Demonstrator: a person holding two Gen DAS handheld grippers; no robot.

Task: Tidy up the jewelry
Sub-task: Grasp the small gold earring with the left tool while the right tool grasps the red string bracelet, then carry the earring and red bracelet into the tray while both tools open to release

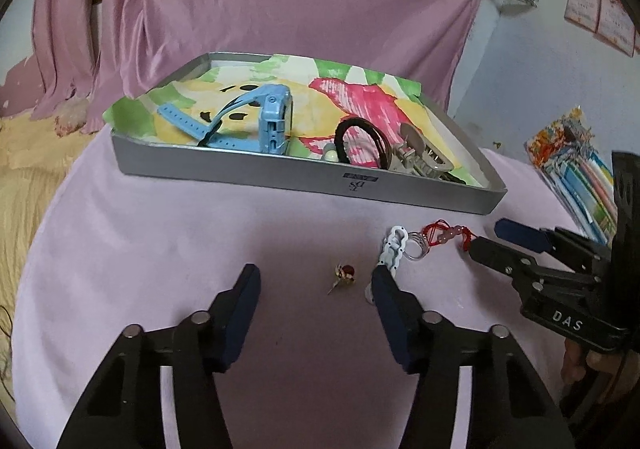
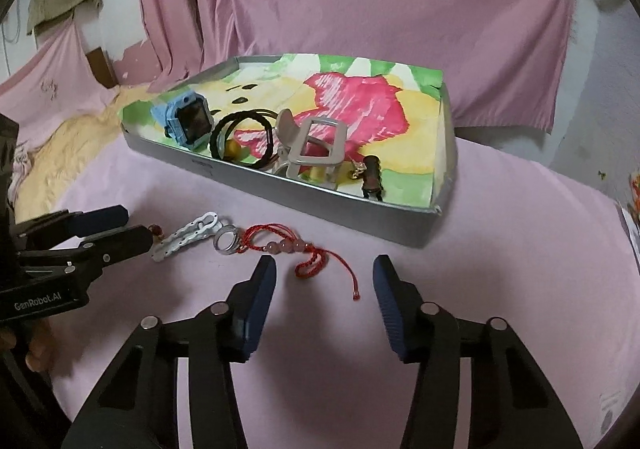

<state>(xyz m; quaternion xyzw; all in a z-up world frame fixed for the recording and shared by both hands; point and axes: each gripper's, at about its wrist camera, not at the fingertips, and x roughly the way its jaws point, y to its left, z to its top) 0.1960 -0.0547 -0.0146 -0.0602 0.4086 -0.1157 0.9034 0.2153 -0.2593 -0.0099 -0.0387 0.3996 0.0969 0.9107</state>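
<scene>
The left gripper hovered low over the pink-covered surface with its jaws spread wide and holding nothing; a small red-beaded earring lay on the cloth between the fingertips, nearer the right one. Just beyond that right fingertip, at about 1 o'clock in the left wrist view, a white clip lay touching a ring, and a red cord bracelet with pink beads trailed on toward 2 o'clock, where its end lay by the right gripper. The right gripper's jaws were likewise released and empty; in its own view the bracelet's loose end lay between the fingers, with the beads at 11 o'clock. A grey tray lined with a painted paper sat at 12 o'clock, well apart from the loose pieces. Inside it were a blue watch standing on edge at the left, black hair ties beside it, a grey claw clip near the middle, and a small dark barrel-shaped piece toward the near right corner. Pink curtains hung behind, and colourful books lay at 3 o'clock.
</scene>
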